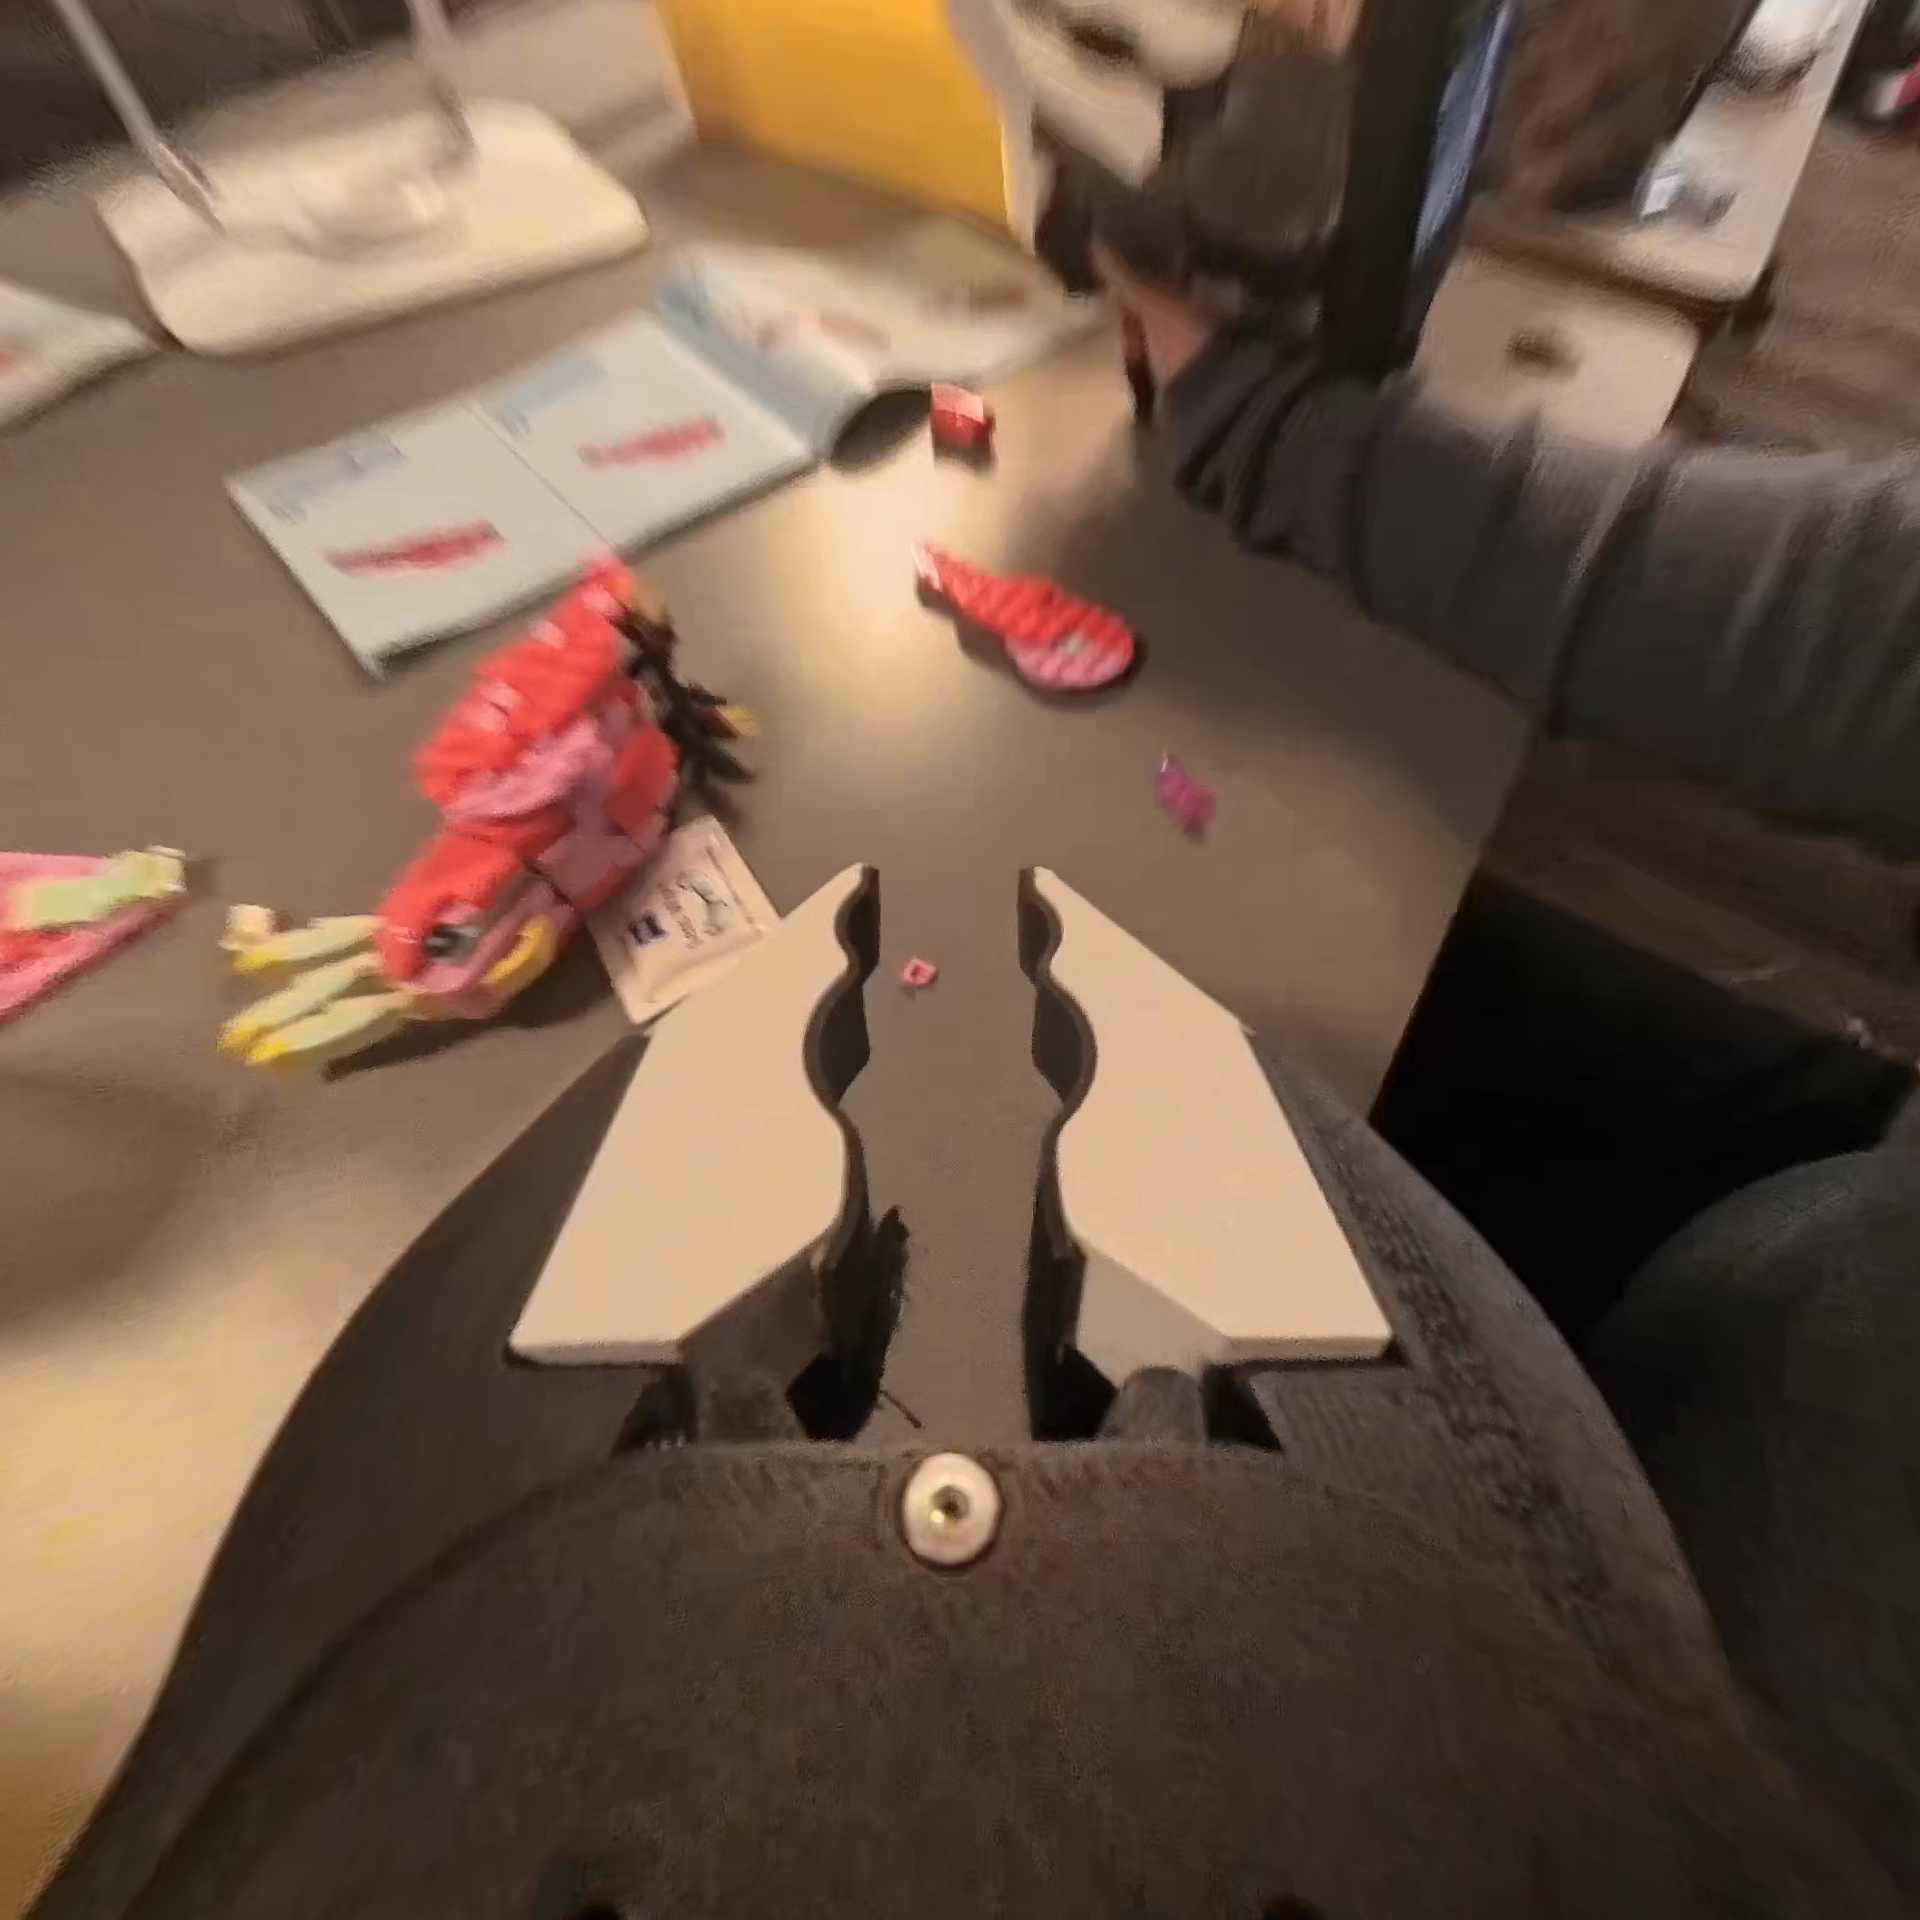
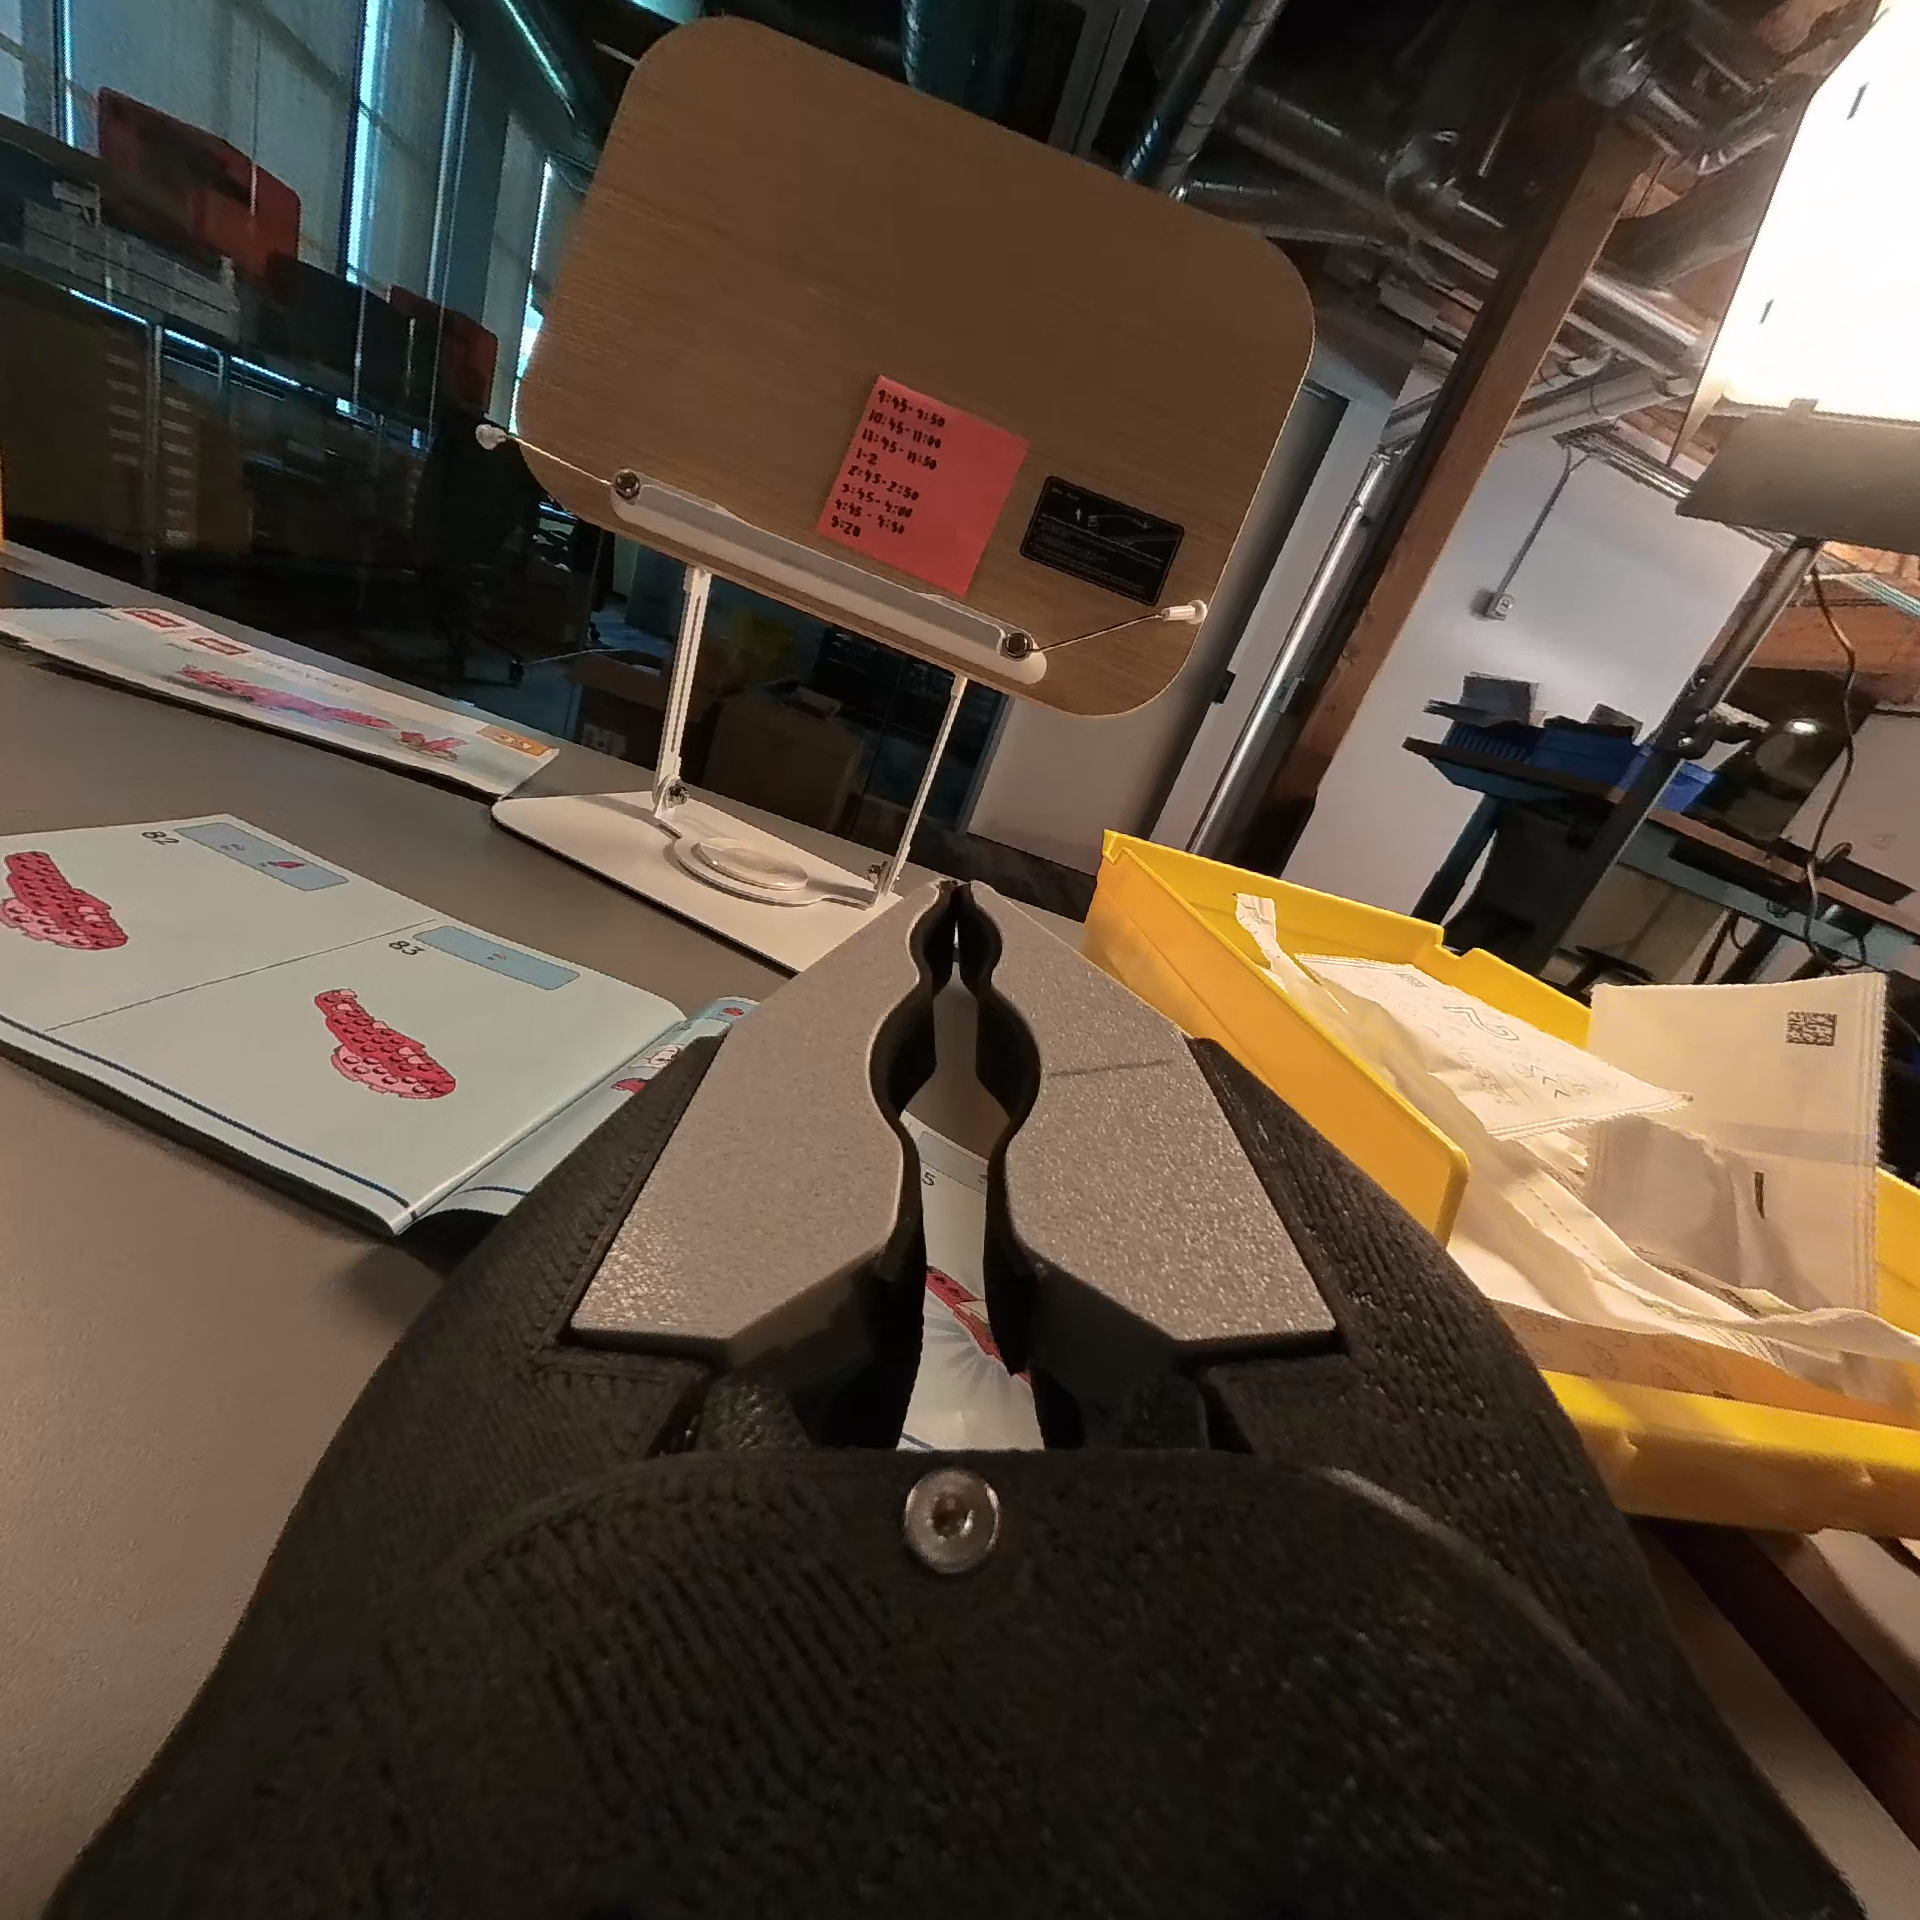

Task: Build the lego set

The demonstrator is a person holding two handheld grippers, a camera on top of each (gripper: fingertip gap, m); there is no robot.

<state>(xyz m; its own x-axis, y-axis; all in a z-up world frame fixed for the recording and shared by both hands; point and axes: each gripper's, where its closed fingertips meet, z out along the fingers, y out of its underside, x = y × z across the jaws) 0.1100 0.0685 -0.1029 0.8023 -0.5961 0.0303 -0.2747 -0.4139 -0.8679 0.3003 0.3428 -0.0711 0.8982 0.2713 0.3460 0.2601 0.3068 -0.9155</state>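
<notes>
1. Left gripper (image 1: 945, 883): fingers spread, nothing gripped; a tiny pink piece (image 1: 918, 972) lies on the table (image 1: 935, 727) between them, untouched.
2. Red-pink brick model (image 1: 540, 800) and a white packet (image 1: 681, 925) sit just left of it.
3. Right gripper (image 2: 958, 891): clenched tight on nothing, over an open instruction booklet (image 2: 291, 997), yellow bin (image 2: 1278, 997) at right.

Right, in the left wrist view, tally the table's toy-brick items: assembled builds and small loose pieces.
Assembled builds: 3 (red-and-pink creature, red-and-pink oval plate, pink-and-green section)
Small loose pieces: 3 (red cube, magenta piece, tiny pink piece)
Total: 6
</notes>
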